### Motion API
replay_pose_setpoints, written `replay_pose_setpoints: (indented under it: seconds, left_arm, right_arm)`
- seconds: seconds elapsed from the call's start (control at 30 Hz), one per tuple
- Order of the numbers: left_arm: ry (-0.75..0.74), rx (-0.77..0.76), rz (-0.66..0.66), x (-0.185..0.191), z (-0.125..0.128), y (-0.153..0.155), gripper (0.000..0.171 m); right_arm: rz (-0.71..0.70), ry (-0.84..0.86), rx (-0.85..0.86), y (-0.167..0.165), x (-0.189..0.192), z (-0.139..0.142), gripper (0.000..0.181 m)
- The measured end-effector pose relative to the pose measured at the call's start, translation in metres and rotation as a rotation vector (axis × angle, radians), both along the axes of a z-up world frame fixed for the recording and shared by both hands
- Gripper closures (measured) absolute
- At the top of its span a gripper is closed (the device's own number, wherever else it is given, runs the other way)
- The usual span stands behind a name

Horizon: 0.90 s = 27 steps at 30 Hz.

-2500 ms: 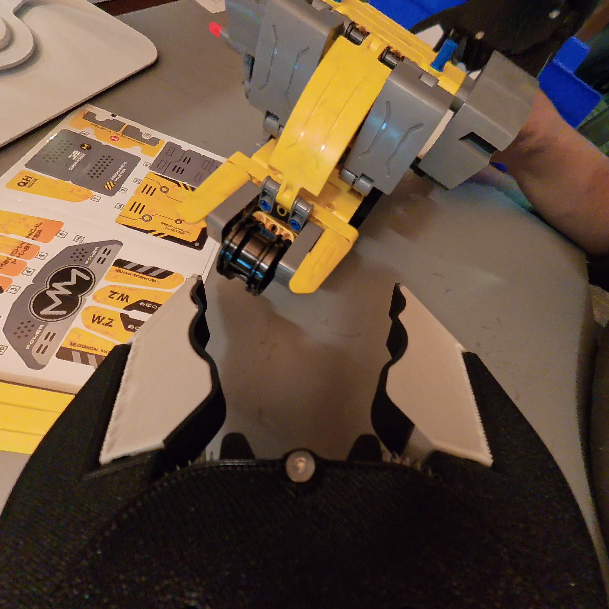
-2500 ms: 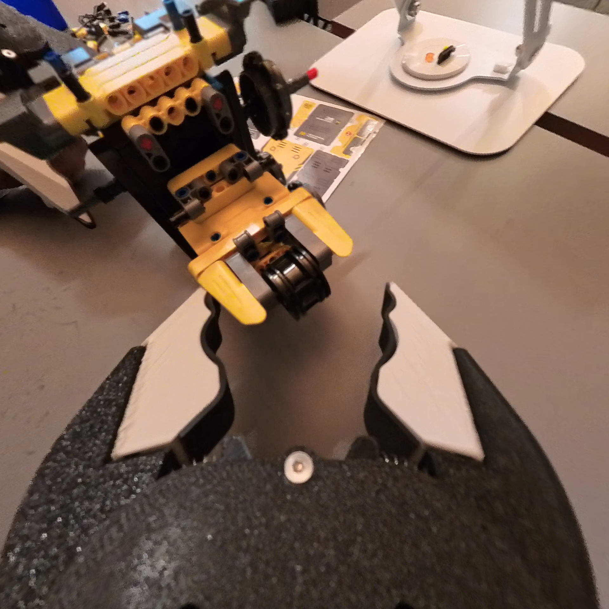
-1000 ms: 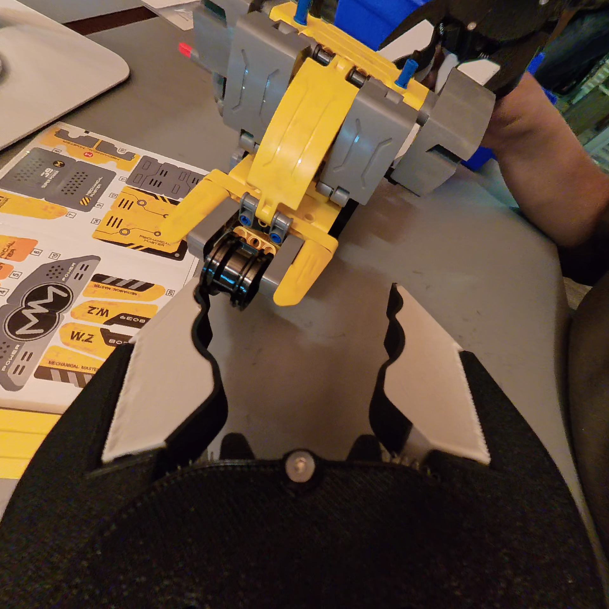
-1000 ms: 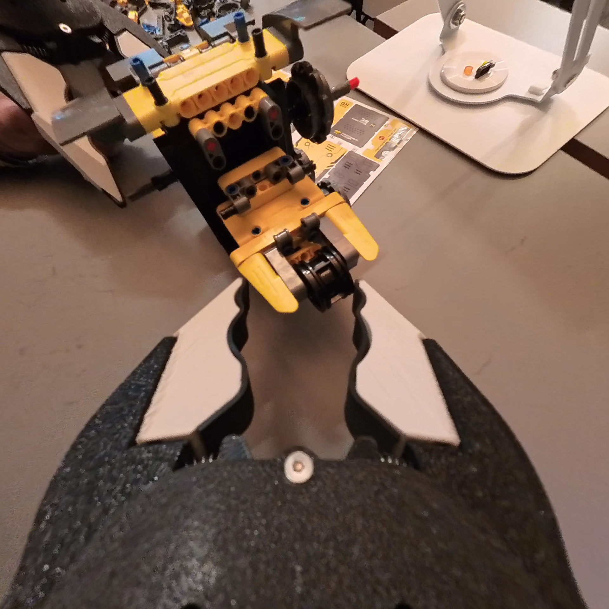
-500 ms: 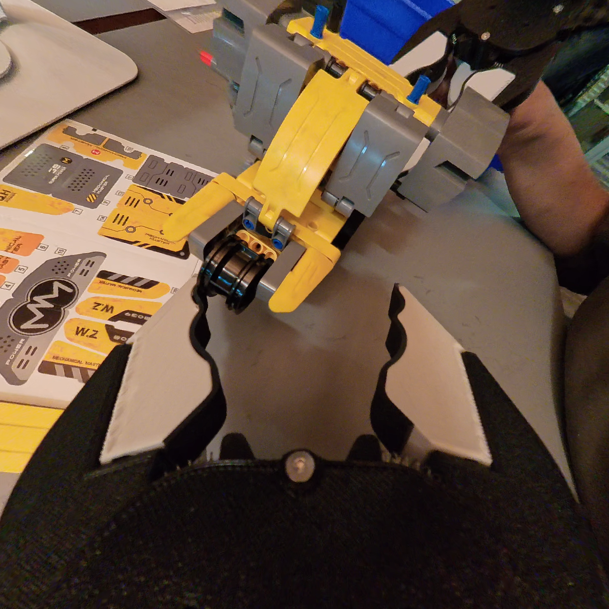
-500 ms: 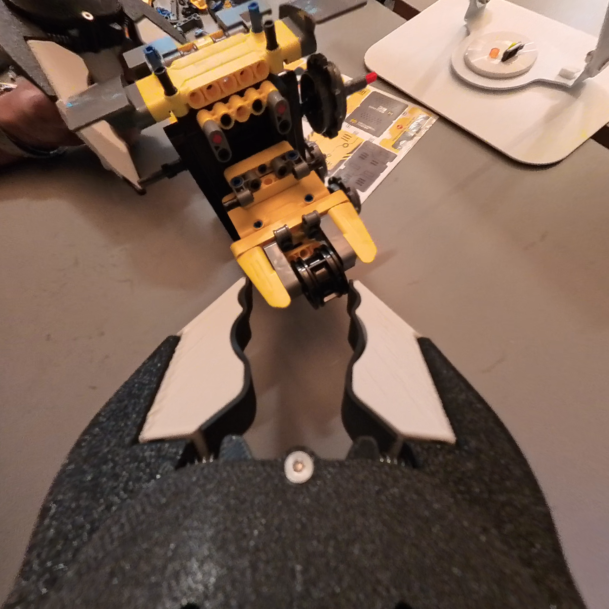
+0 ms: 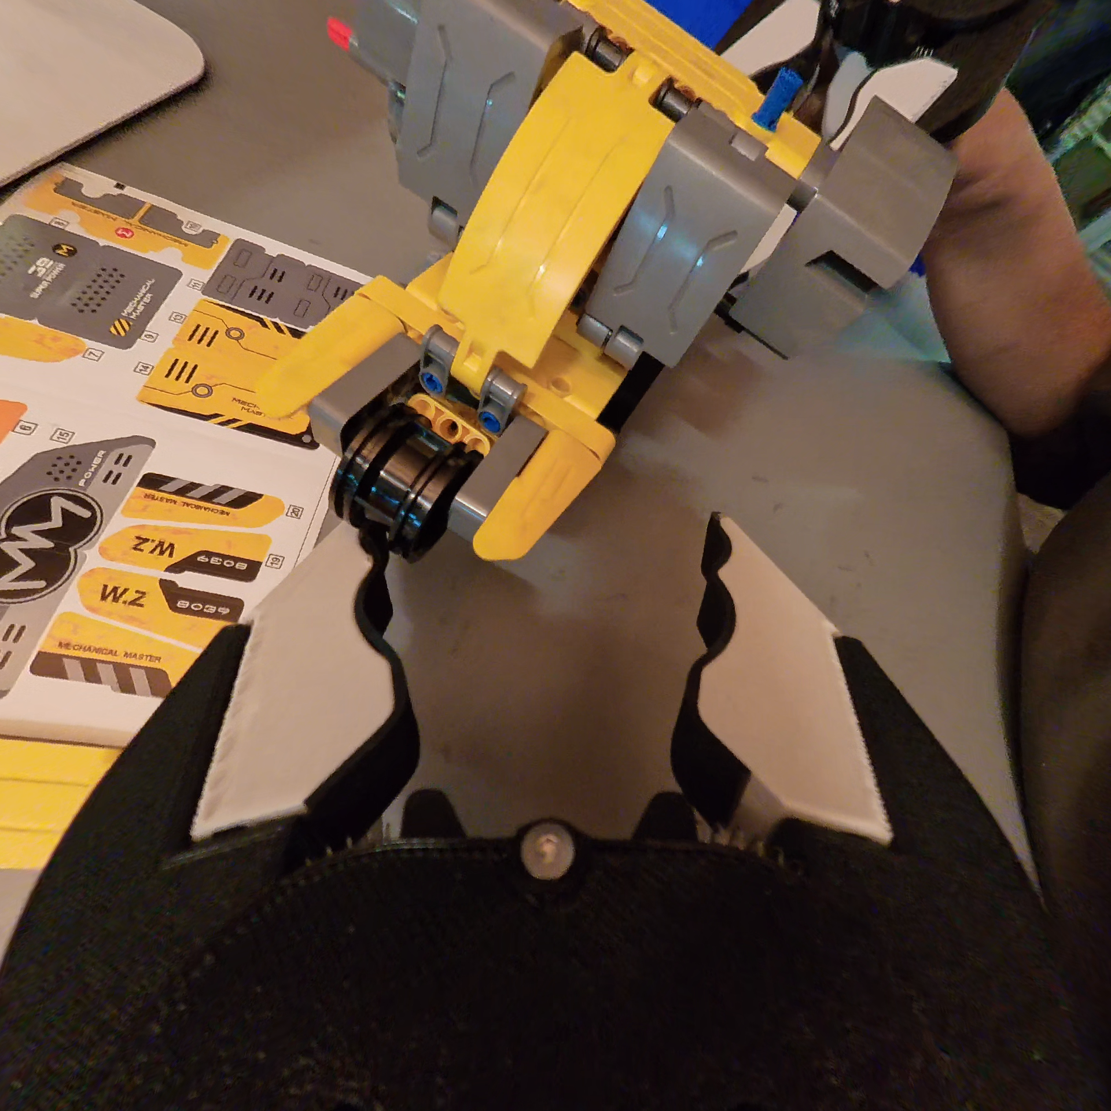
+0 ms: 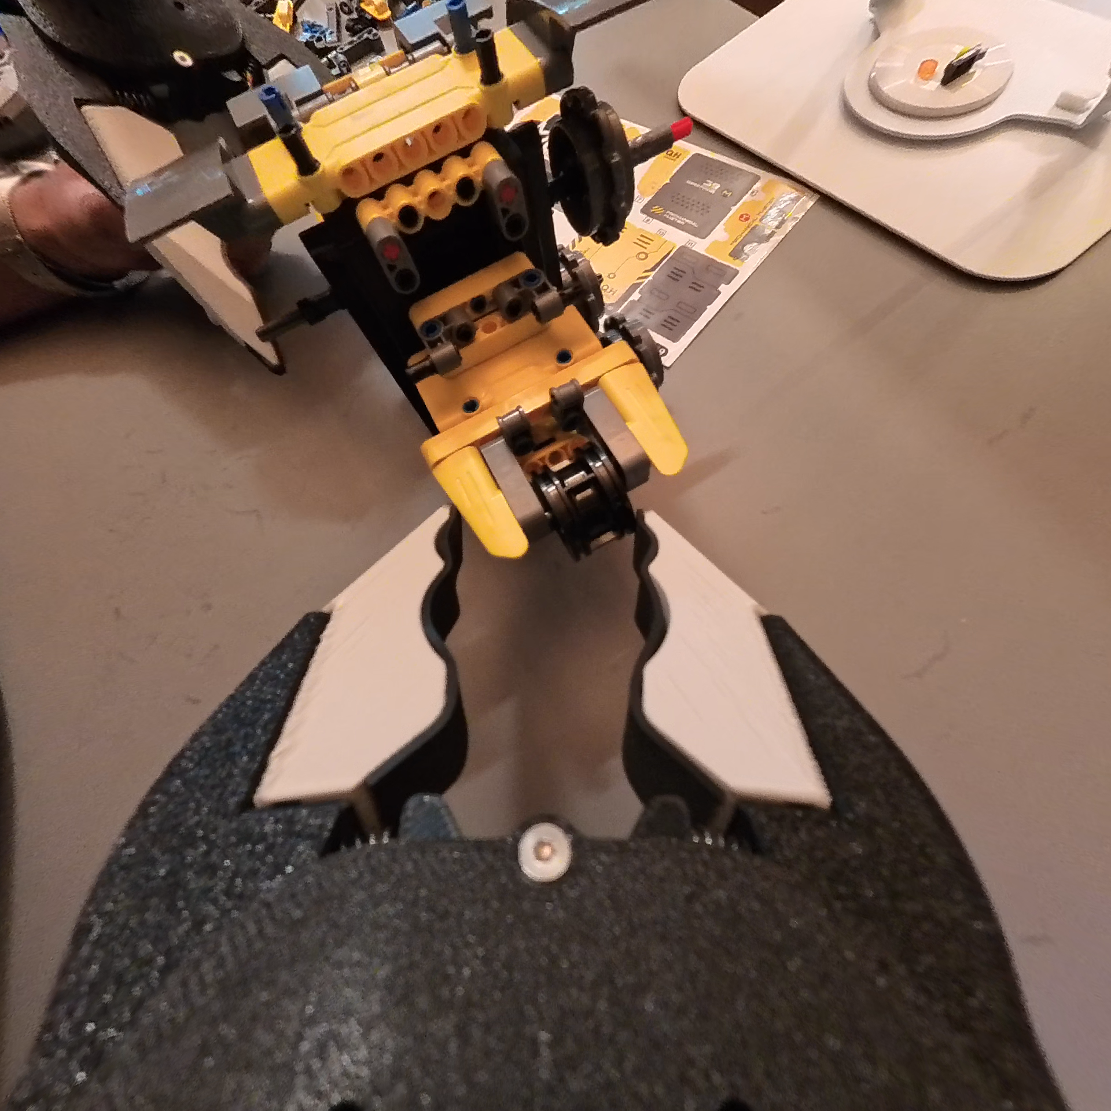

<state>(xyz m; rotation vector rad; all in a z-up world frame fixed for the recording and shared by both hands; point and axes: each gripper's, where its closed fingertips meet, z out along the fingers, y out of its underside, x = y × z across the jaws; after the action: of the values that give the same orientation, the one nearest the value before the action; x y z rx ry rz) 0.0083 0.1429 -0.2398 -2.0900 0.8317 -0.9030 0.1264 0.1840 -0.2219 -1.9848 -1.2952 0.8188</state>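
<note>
The far end of the yellow-and-grey brick model runs off the top edge of the left wrist view, its rear unseen. A bare forearm at far right is cut by the frame. The sticker sheet on the left spills past the edge, and a white base plate at far right is cropped. Small loose parts behind the model are too tiny and blurred to identify. Whether either gripper touches the black wheel cannot be told.
</note>
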Motion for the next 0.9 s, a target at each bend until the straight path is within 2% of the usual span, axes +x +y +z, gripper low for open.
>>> replay_pose_setpoints:
  seconds: [0.13, 0.3, 0.63, 0.77, 0.9]
  left_arm:
    - [0.058, 0.03, -0.031, -0.008, -0.002, -0.003, 0.07]
    - [-0.018, -0.001, -0.07, -0.009, 0.011, -0.01, 0.074]
    - [-0.114, 0.006, -0.062, -0.015, 0.03, -0.008, 0.077]
    - [-0.133, 0.049, -0.031, -0.021, 0.035, -0.002, 0.086]
    - [-0.227, 0.094, 0.037, -0.033, 0.051, 0.007, 0.093]
  right_arm:
    - [0.0, -0.009, 0.013, 0.0, 0.0, 0.0, 0.125]
    - [0.0, -0.012, 0.009, 0.001, 0.001, -0.001, 0.125]
    - [0.001, -0.002, -0.007, 0.001, 0.001, -0.003, 0.125]
    - [-0.001, 0.003, -0.018, 0.002, 0.002, -0.004, 0.125]
    - [-0.002, 0.006, -0.016, 0.003, 0.001, -0.004, 0.125]
